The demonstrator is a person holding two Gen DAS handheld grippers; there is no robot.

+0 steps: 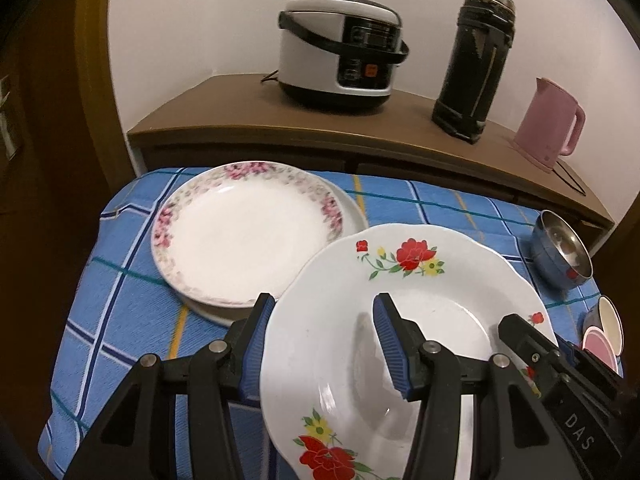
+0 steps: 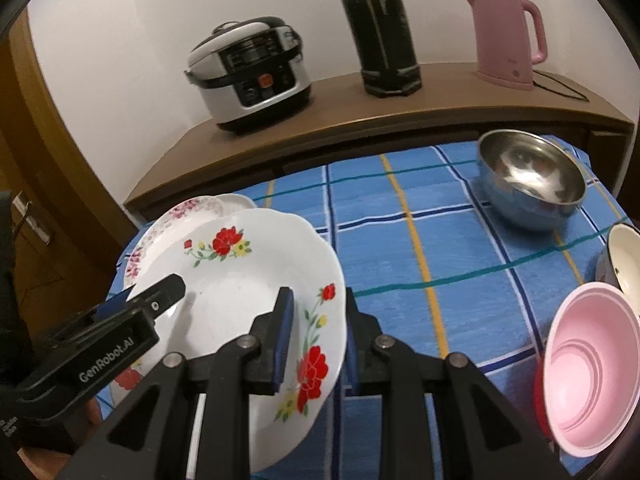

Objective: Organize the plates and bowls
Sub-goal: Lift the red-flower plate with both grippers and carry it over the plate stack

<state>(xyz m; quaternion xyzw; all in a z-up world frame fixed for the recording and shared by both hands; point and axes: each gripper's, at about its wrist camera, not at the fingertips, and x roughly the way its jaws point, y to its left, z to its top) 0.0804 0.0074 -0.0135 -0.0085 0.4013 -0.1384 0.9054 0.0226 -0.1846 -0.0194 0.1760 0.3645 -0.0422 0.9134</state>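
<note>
White porcelain with red and yellow flowers painted on its scalloped rim: this deep plate (image 1: 420,320) is held up off the blue checked tablecloth (image 1: 132,308) between both grippers. The right gripper (image 2: 316,336) has its blue-padded fingers (image 2: 285,336) clenched on the plate's right rim, one pad on the upper face and the other beneath. The left gripper (image 1: 324,344) straddles the plate's opposite rim, one finger reaching over the well and the other outside the edge; its jaws stand fairly wide, and I cannot tell whether the pads press on the plate.

Taking the flowered plate as the landmark: just behind it and to its left, a white plate with a pink floral border (image 1: 248,232) lies on a plain white plate (image 1: 352,216) on the cloth, and the held plate's rim overlaps the edge of this stack in both views. Well to its right, toward the back of the cloth, stands a shiny steel bowl with a blue outside (image 2: 530,178). Nearer, at the cloth's right edge, a pink plastic bowl (image 2: 592,368) sits nested in a red one, with a cream enamel bowl (image 2: 624,264) just behind it.

Beyond the plate, on a brown wooden sideboard (image 1: 240,100), stand a silver and black rice cooker (image 1: 340,48), a tall black thermos flask (image 1: 476,64) and a pink electric kettle (image 2: 506,36).
</note>
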